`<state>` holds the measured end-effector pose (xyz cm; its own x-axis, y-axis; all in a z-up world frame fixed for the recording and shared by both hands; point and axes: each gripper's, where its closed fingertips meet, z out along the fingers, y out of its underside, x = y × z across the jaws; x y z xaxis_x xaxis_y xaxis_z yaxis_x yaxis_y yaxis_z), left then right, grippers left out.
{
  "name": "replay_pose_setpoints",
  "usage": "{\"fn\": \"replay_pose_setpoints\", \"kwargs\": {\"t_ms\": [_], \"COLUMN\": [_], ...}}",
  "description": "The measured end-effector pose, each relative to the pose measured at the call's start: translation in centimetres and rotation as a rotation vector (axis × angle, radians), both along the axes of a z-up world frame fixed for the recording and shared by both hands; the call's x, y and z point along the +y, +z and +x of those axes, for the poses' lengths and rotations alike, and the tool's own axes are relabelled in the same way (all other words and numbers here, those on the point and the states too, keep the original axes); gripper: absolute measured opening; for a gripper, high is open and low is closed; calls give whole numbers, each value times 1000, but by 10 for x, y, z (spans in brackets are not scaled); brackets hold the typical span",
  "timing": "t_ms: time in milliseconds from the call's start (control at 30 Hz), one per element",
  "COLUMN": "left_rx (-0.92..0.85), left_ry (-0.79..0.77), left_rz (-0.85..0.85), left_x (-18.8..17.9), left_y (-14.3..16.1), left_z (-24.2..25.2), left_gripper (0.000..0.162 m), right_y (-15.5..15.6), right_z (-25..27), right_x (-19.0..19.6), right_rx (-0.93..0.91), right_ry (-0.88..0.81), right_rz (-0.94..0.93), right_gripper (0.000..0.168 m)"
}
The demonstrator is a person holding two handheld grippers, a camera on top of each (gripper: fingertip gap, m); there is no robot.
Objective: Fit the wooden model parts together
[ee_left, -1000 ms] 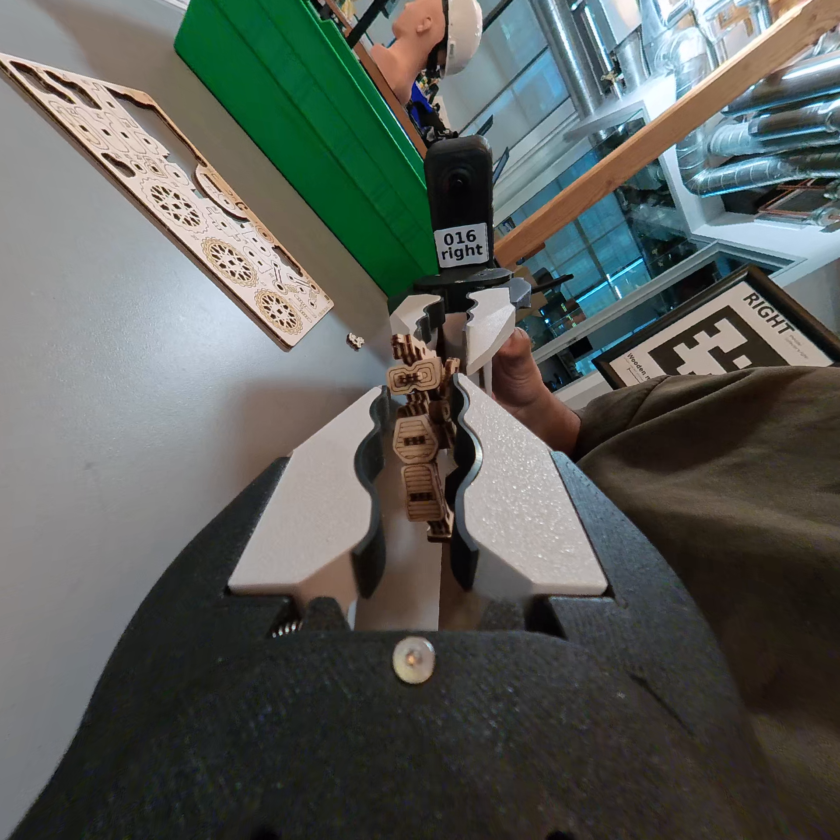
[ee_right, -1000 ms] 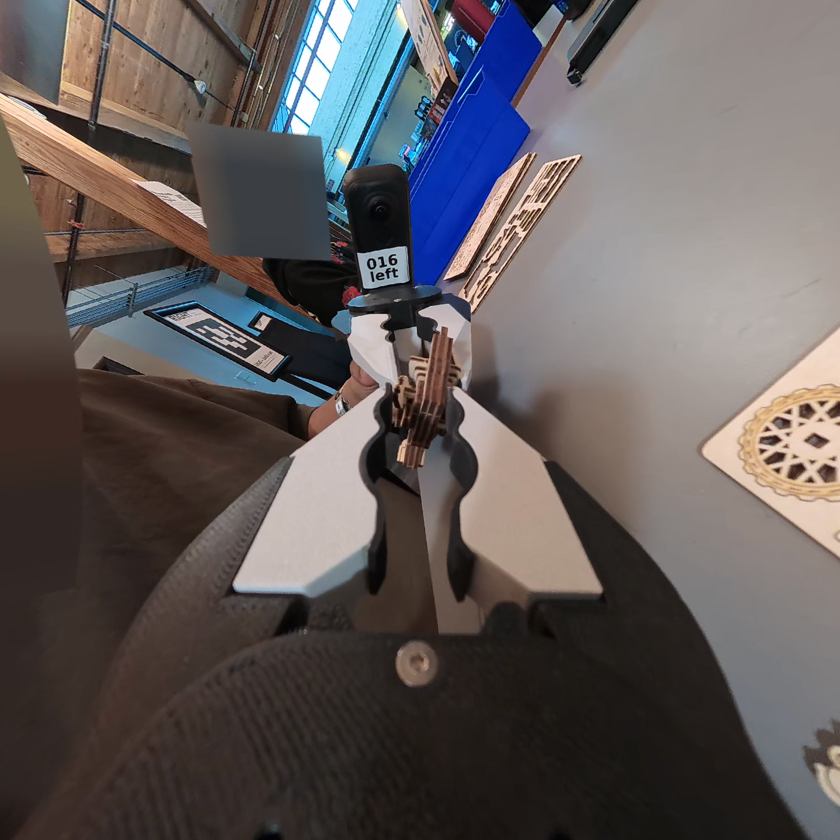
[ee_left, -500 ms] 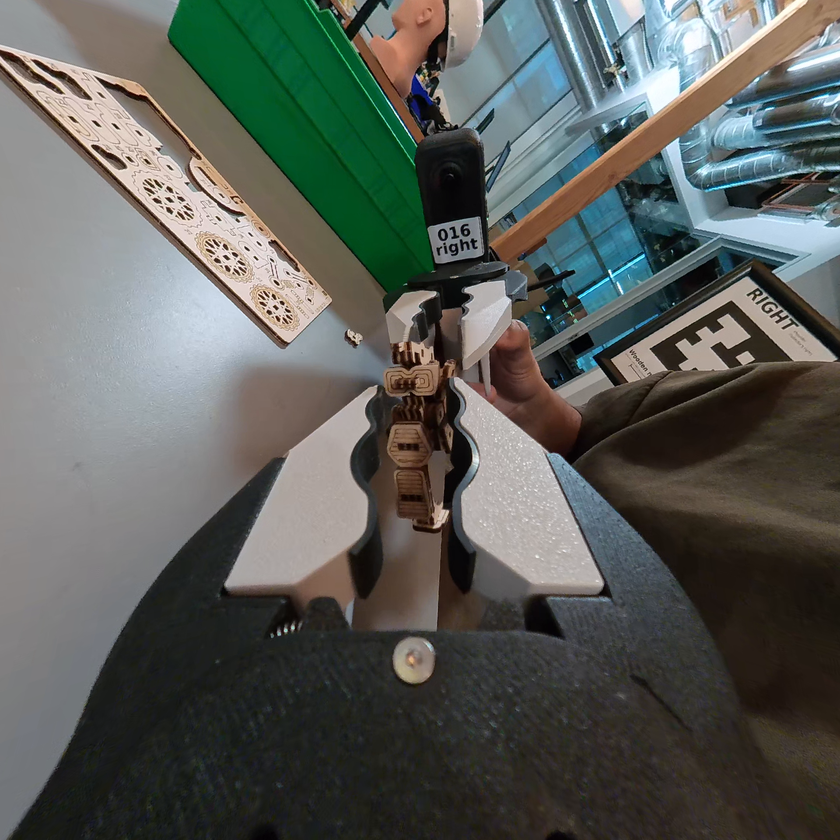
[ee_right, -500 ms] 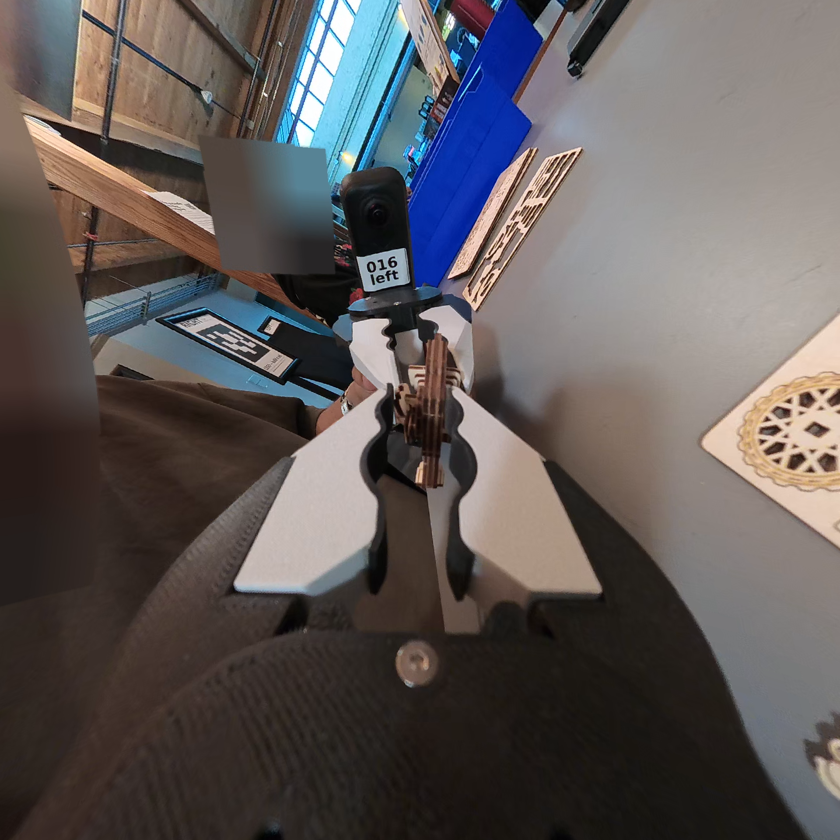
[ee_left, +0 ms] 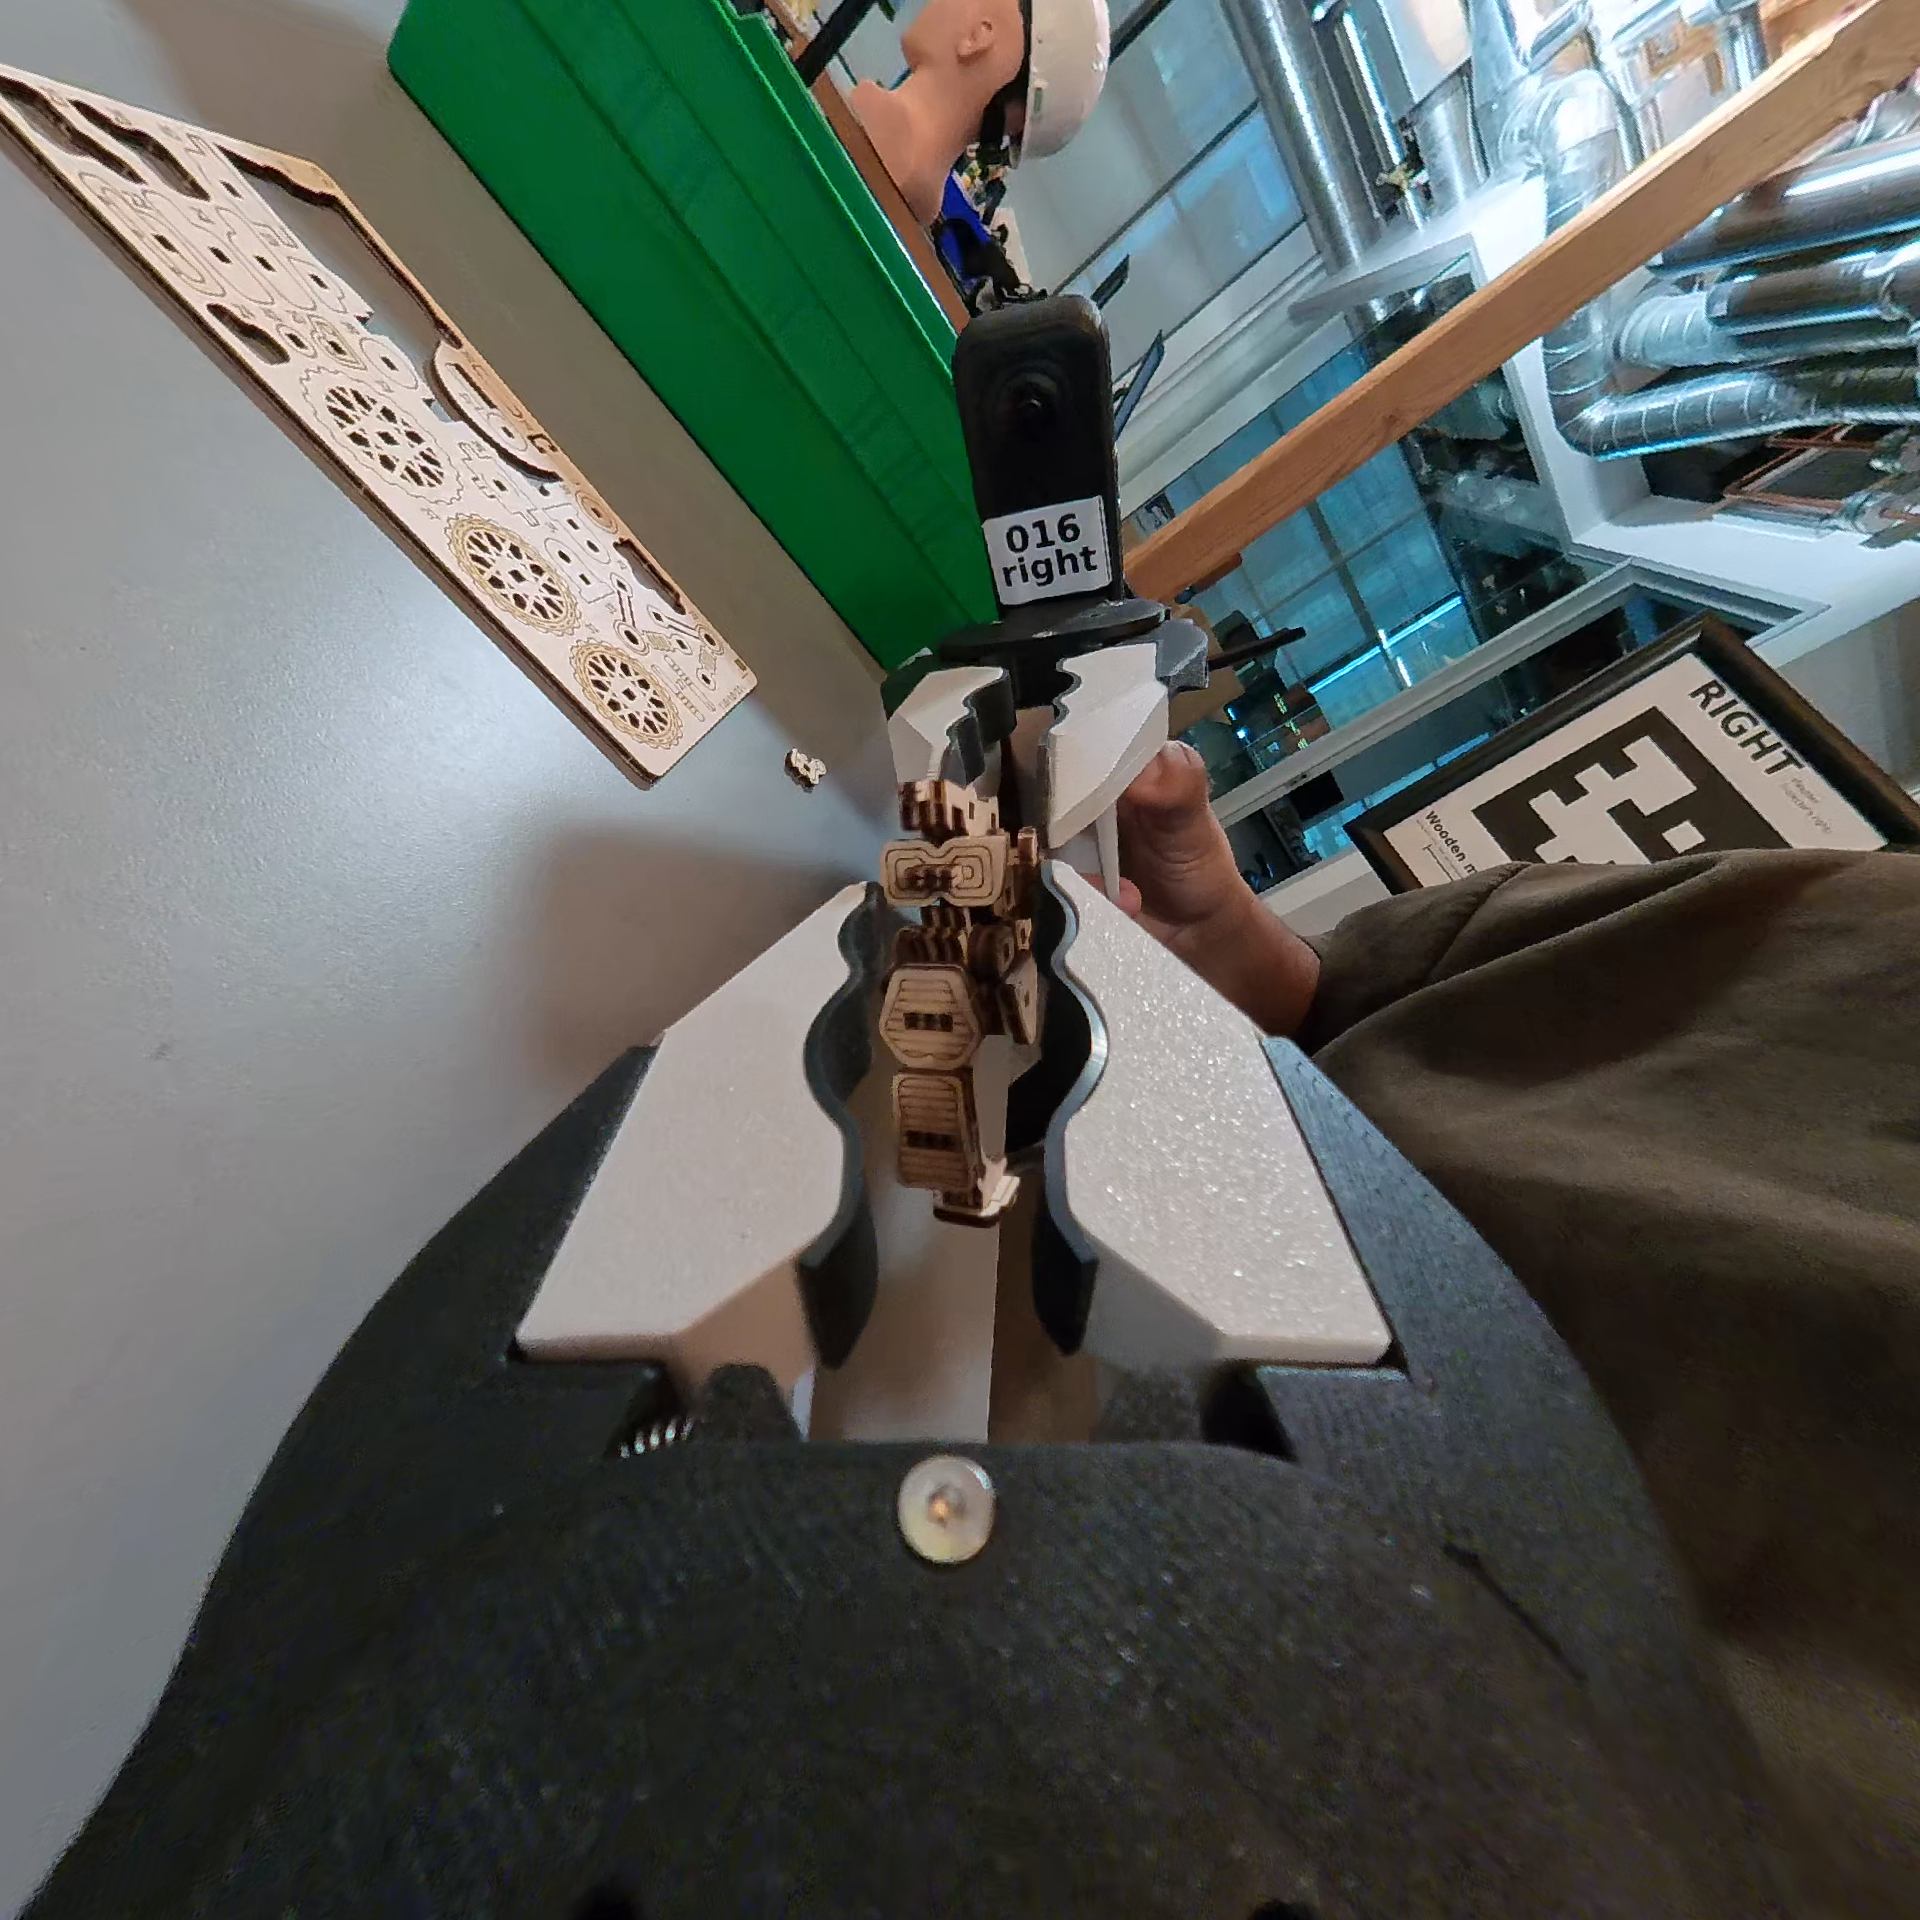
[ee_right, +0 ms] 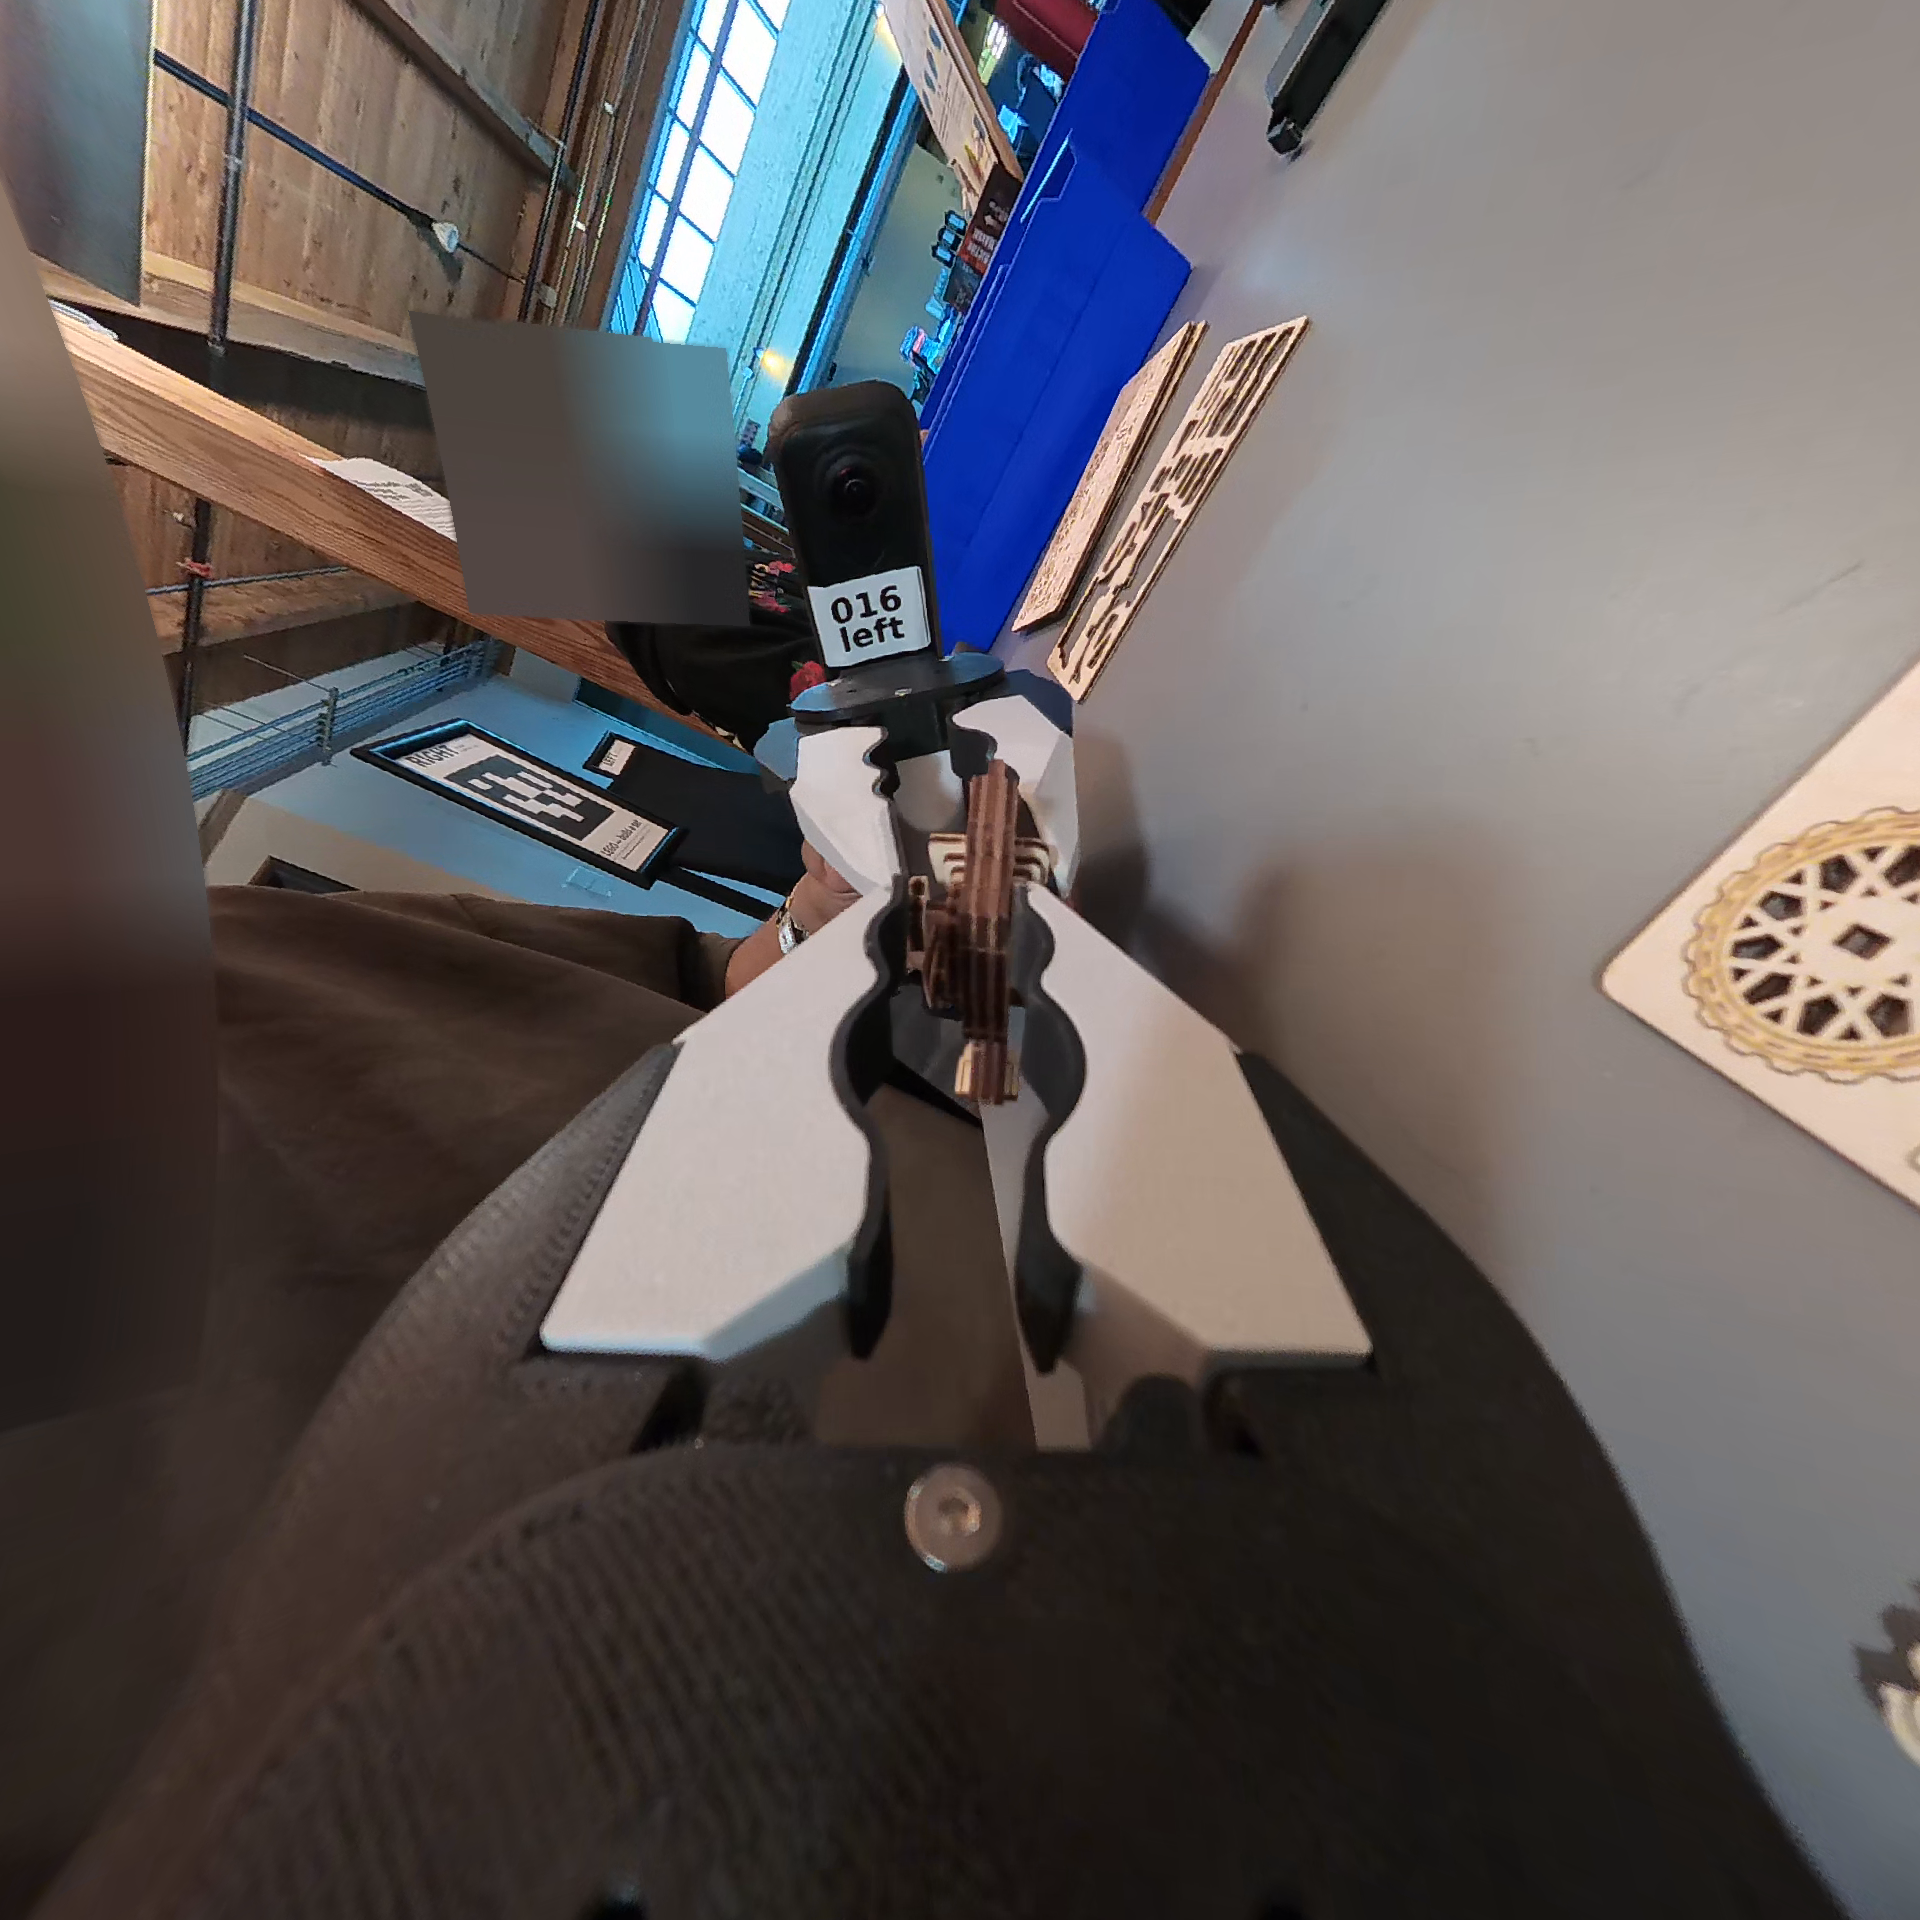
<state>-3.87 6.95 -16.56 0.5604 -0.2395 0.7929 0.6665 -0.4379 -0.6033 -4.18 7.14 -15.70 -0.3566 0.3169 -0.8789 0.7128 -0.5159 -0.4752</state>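
Note:
A small wooden model assembly (ee_left: 935, 1018) of laser-cut pieces is held in the air between both grippers, which face each other tip to tip. My left gripper (ee_left: 956, 883) is shut on its near part. The assembly's far end reaches the right gripper (ee_left: 997, 800) opposite. In the right wrist view the assembly (ee_right: 982, 935) shows edge-on. My right gripper (ee_right: 966, 904) is shut on it, with the left gripper (ee_right: 956, 831) just beyond. A hand holds each gripper.
On the grey table (ee_left: 260, 1039) lie a cut-out wooden parts sheet (ee_left: 416, 447), a tiny loose wooden piece (ee_left: 805, 769) and a green box (ee_left: 727, 260). The right wrist view shows a sheet with a wheel pattern (ee_right: 1818, 966), more sheets (ee_right: 1174, 499) and a blue box (ee_right: 1060, 343). My left and right fingertips are right by each other.
The assembly has turned more upright and sits a little deeper between the right gripper's fingers. Both grippers have stayed close together and shut.

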Motion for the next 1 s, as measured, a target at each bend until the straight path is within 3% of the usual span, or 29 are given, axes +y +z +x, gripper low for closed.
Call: {"fn": "replay_pose_setpoints", "kwargs": {"t_ms": [533,733,900,1000], "left_rx": [-1,11,159,348], "left_ry": [15,-5,31,102], "left_rz": [11,129,224,314], "left_x": [0,-4,-7,-11], "left_y": [2,23,36,48], "left_z": [-2,0,-2,-7], "left_gripper": [21,21,21,21], "right_y": [3,23,36,44], "right_z": [-1,2,4,7], "right_x": [0,-1,10,11], "right_rx": [22,158,268,373], "right_ry": [-5,13,-33,-63], "right_rz": [29,-4,72,173], "right_gripper": [14,18,21,25]}}
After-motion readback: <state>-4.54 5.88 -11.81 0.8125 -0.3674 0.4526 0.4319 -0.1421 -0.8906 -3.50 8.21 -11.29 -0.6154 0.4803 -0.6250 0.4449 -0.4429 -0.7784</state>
